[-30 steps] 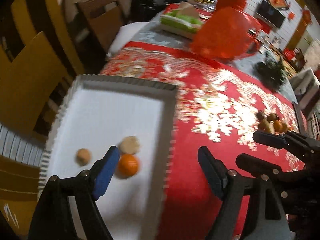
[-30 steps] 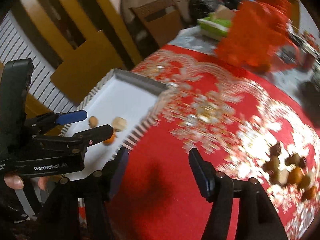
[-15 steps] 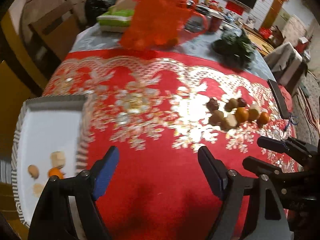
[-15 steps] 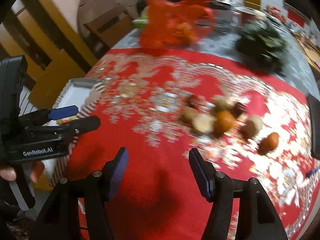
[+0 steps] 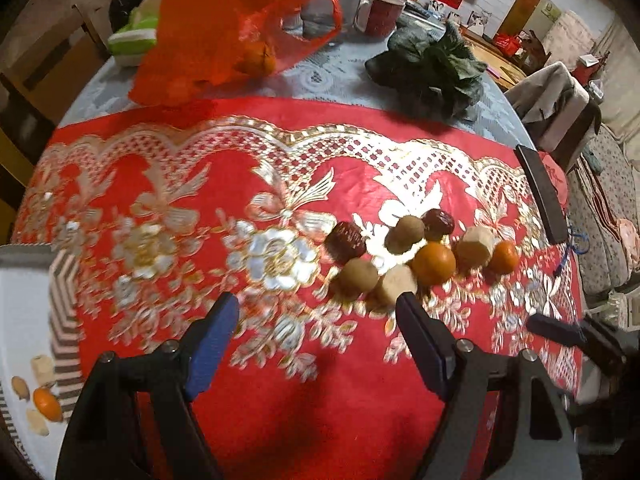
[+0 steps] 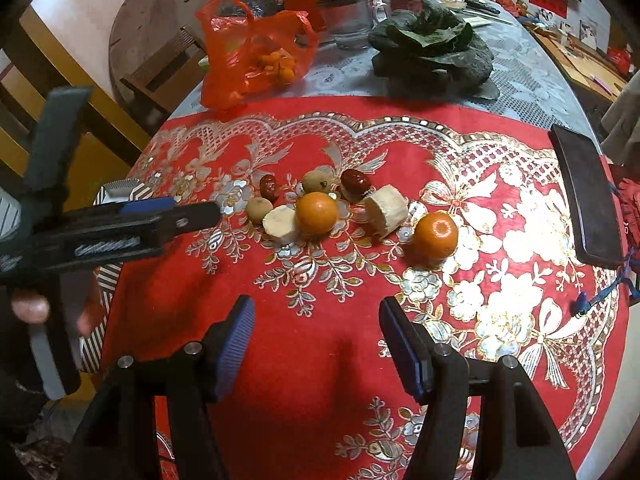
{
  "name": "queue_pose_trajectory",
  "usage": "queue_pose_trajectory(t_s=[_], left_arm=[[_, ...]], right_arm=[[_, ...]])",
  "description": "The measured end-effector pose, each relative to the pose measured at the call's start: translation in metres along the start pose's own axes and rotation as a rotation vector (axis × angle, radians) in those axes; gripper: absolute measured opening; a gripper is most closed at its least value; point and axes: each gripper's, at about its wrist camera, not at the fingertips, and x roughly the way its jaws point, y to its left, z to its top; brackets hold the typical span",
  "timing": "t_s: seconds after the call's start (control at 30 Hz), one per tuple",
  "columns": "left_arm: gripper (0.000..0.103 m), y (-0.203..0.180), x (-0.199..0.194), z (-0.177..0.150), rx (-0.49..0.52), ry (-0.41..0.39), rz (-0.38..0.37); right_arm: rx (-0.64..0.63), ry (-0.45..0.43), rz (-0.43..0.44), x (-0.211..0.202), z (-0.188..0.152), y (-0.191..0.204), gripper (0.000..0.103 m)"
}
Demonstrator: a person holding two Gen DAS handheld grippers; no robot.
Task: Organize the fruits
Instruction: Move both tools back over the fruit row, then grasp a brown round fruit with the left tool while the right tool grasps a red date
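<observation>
A cluster of small fruits lies on the red and gold cloth (image 5: 200,208): two oranges (image 6: 317,213) (image 6: 435,234), two red dates (image 6: 354,182), brown longans (image 6: 257,209) and pale cut pieces (image 6: 387,208). In the left wrist view the same cluster sits ahead and right, with an orange (image 5: 433,263) in its middle. A white tray (image 5: 24,320) at the far left holds an orange (image 5: 47,403) and several pale pieces. My left gripper (image 5: 316,320) is open and empty above the cloth, short of the cluster. My right gripper (image 6: 316,320) is open and empty, nearer than the fruits.
A red plastic bag (image 6: 248,52) with oranges, a dark leafy vegetable (image 6: 432,48), a red mug (image 5: 378,14) and a glass jar (image 6: 348,20) stand at the back. A black phone-like slab (image 6: 588,196) lies at the right. Wooden chairs (image 6: 160,76) stand to the left.
Both grippers have swung right, away from the white tray and toward the fruit cluster, which is now closer and more central. Both stay open and empty.
</observation>
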Motion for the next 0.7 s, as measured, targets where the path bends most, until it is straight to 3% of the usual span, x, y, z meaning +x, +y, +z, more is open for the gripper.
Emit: queue_pose_trajectory(t_s=[0.27, 0.33, 0.43, 0.53, 0.57, 0.6, 0.7], left_arm=[[0.080, -0.008, 0.038, 0.013, -0.024, 0.062, -0.007], [0.075, -0.009, 0.043, 0.014, -0.019, 0.070, -0.002], [0.065, -0.008, 0.045, 0.017, -0.025, 0.063, -0.032], [0.042, -0.009, 0.042, 0.020, -0.012, 0.051, -0.064], [0.029, -0.010, 0.042, 0.020, 0.002, 0.047, -0.053], [0.024, -0.011, 0.043, 0.020, 0.023, 0.056, -0.039], [0.024, -0.007, 0.042, 0.015, 0.032, 0.051, -0.063]], right_arm=[[0.014, 0.018, 0.016, 0.005, -0.002, -0.010, 0.069], [0.018, 0.018, 0.020, 0.005, -0.002, -0.011, 0.069], [0.016, 0.020, 0.030, 0.008, 0.002, -0.012, 0.069], [0.000, 0.024, 0.036, 0.012, 0.006, -0.007, 0.069], [-0.004, 0.025, 0.037, 0.014, 0.007, -0.006, 0.069], [-0.008, 0.026, 0.038, 0.015, 0.008, -0.005, 0.069], [-0.015, 0.031, 0.042, 0.018, 0.011, -0.003, 0.069]])
